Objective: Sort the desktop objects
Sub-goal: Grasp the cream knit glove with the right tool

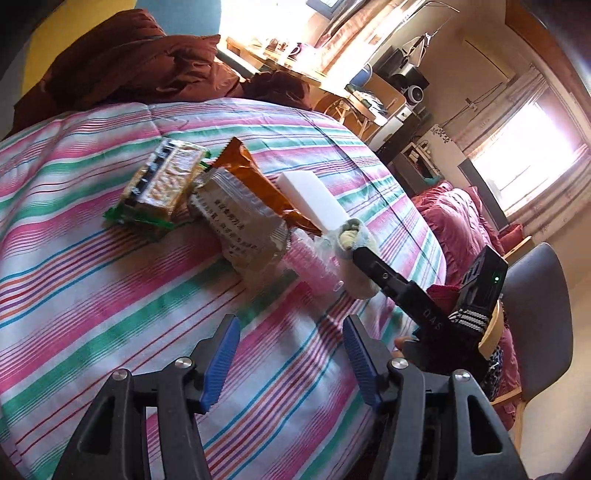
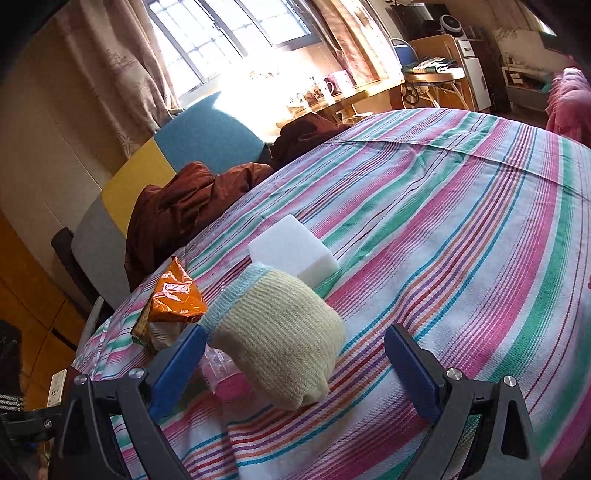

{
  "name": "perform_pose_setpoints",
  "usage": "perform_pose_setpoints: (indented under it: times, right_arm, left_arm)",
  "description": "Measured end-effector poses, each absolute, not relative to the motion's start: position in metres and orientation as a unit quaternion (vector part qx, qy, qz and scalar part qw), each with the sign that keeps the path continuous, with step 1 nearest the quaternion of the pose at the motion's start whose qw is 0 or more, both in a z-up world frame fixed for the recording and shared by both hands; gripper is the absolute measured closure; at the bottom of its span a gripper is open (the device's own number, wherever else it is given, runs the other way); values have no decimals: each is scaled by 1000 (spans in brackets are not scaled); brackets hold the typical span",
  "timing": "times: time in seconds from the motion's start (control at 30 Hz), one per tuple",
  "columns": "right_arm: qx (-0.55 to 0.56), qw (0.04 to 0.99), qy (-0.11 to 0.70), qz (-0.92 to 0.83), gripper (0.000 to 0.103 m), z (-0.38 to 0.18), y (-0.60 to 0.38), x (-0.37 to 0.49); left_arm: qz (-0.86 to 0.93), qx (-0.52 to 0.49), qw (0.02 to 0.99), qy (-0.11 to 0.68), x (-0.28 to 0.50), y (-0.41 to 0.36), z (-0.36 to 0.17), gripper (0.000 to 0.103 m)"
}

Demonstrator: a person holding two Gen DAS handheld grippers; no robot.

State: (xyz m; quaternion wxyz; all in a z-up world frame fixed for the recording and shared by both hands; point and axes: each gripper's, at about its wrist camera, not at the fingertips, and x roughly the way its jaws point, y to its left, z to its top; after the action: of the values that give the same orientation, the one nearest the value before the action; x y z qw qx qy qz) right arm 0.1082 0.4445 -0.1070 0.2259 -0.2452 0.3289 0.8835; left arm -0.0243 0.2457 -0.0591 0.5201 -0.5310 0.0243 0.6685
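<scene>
The right hand-held gripper (image 2: 295,369) stands spread wide around a rolled yellow sock (image 2: 275,339) on the striped bedspread (image 2: 461,258), gripping nothing; the left hand-held gripper (image 1: 291,358) hangs released and empty nearby. The sock looks soft, light and squashy, best pinched across its middle. Just beside it lie a white foam block (image 2: 291,247) and crinkly snack packets (image 1: 236,210).

We see a sunlit bedroom, striped bedspread (image 2: 461,229), barred window (image 2: 229,33) with beige curtains (image 2: 110,74), blue and yellow headboard (image 2: 184,147), cluttered wooden side table (image 2: 369,90), grey chair (image 1: 535,314).
</scene>
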Motion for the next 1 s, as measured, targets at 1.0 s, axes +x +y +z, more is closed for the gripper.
perform_pose_setpoints:
  times: [1.0]
  right_arm:
    - [-172, 184, 389, 886, 40, -117, 455, 129]
  left_arm:
    - [642, -598, 466, -115, -42, 327, -118, 55]
